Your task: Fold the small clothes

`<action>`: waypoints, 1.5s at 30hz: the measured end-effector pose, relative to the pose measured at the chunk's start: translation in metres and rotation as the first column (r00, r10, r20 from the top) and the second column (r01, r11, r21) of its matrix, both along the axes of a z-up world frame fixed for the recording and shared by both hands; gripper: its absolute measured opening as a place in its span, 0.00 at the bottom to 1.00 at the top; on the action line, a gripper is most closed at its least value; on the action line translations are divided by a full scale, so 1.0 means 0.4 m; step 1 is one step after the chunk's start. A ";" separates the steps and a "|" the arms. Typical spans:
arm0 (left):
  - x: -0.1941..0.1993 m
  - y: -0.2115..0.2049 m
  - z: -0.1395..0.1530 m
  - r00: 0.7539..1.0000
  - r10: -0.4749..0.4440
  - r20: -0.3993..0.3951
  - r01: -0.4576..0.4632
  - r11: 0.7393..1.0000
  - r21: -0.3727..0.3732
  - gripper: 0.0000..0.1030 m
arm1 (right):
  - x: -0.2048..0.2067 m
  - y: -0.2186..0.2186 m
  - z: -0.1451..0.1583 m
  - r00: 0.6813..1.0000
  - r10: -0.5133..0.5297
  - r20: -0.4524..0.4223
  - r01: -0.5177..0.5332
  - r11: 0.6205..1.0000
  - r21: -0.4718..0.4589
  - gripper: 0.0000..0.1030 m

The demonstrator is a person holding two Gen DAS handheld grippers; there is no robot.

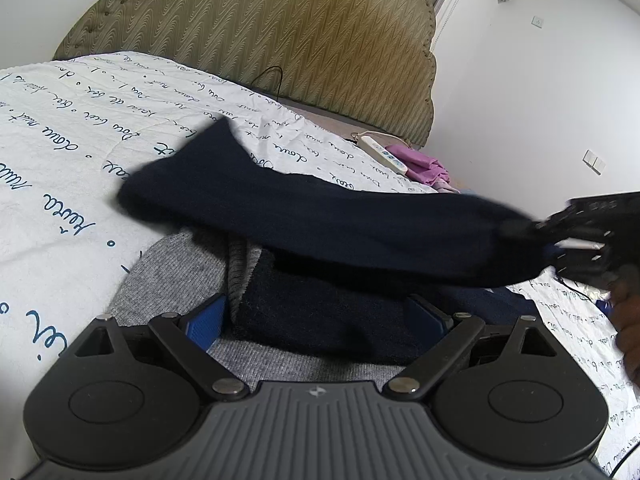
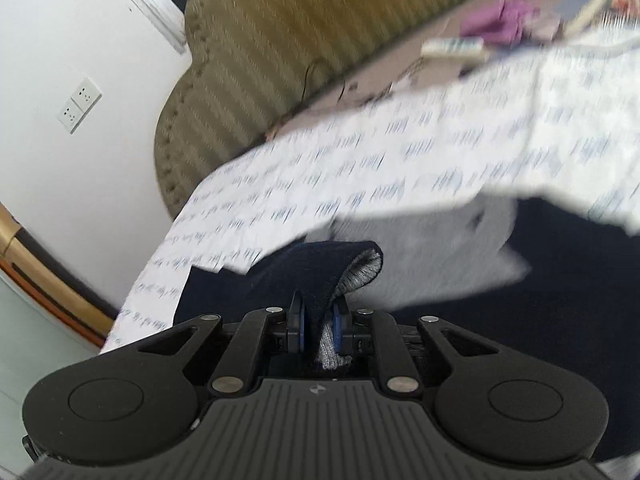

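Note:
A long navy sock [image 1: 320,224] hangs stretched in the air above the bed, blurred by motion. My right gripper [image 1: 576,240] holds its right end; in the right wrist view the gripper [image 2: 320,330] is shut on the navy-and-grey cuff [image 2: 332,276]. My left gripper [image 1: 320,320] is open, its blue pads wide apart, low over a grey sock [image 1: 176,272] and a dark navy sock [image 1: 320,324] lying on the sheet. The navy one lies between the jaws, which do not pinch it.
The bed has a white sheet with blue script [image 1: 72,148] and an olive padded headboard [image 1: 280,32]. A white remote [image 1: 382,154] and a purple cloth [image 1: 426,166] lie by the bed's far edge. Walls stand behind and to the right.

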State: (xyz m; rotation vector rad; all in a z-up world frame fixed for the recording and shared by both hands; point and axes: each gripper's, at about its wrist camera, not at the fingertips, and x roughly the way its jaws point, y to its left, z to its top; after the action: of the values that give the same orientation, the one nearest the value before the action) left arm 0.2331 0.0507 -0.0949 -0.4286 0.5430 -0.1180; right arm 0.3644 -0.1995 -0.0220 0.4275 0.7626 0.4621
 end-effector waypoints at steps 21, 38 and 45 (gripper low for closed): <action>-0.004 -0.012 0.002 1.000 0.007 -0.001 -0.007 1.000 0.023 0.92 | -0.019 -0.280 -0.120 0.965 -0.229 -0.132 0.216 0.971 -0.105 0.17; 0.247 -0.139 0.042 0.997 -0.060 -0.055 0.077 0.916 0.394 0.94 | -0.026 -0.289 -0.150 0.968 -0.202 -0.150 0.183 0.975 -0.129 0.22; 0.249 -0.125 0.002 0.993 -0.053 -0.106 0.090 0.923 0.375 0.95 | -0.066 -0.305 -0.052 0.958 -0.284 0.037 0.286 0.942 -0.174 0.34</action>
State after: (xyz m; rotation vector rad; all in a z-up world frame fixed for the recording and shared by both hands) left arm 0.3326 0.0009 -0.0939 -0.0348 0.6590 -0.0604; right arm 0.3381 -0.3216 -0.0426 0.3602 0.7107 0.1231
